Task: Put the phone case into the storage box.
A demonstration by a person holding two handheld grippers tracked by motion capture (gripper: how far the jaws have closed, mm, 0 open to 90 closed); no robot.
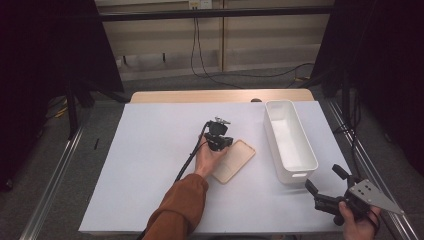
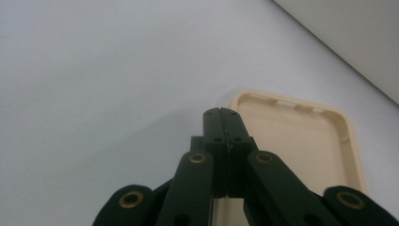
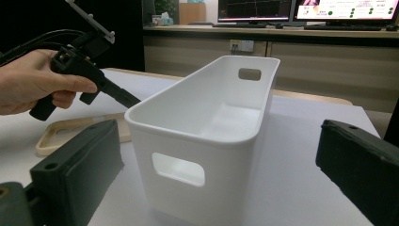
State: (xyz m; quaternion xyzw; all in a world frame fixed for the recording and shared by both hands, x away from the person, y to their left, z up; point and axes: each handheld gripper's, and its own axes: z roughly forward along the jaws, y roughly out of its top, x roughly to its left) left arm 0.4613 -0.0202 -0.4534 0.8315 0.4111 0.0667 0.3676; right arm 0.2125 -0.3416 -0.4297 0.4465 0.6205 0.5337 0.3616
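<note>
- The left gripper (image 1: 223, 143) is held low over the near-left part of a beige tray-shaped lid (image 1: 234, 161), with its jaws pressed fully together and nothing pinched between them.
- In the left gripper view the closed tips are seen just at the lid's (image 2: 301, 141) raised rim, over its left edge; whether the rim is actually touched cannot be told.
- The lid is laid flat on the white table cover (image 1: 150, 165) with its hollow side up, so its rim is offered as the likeliest place for a grip.
- With the jaws shut, the tips seem better suited to nudging or sliding the lid than to lifting it; this is judged, not seen.
- The white bin (image 1: 290, 140) is stood just to the right of the lid, apart from it, open side up.
- The right gripper (image 1: 327, 186) is kept near the table's right front corner, its jaws spread wide and empty, pointed at the bin's (image 3: 207, 136) near end, presumably in waiting to steady it.
</note>
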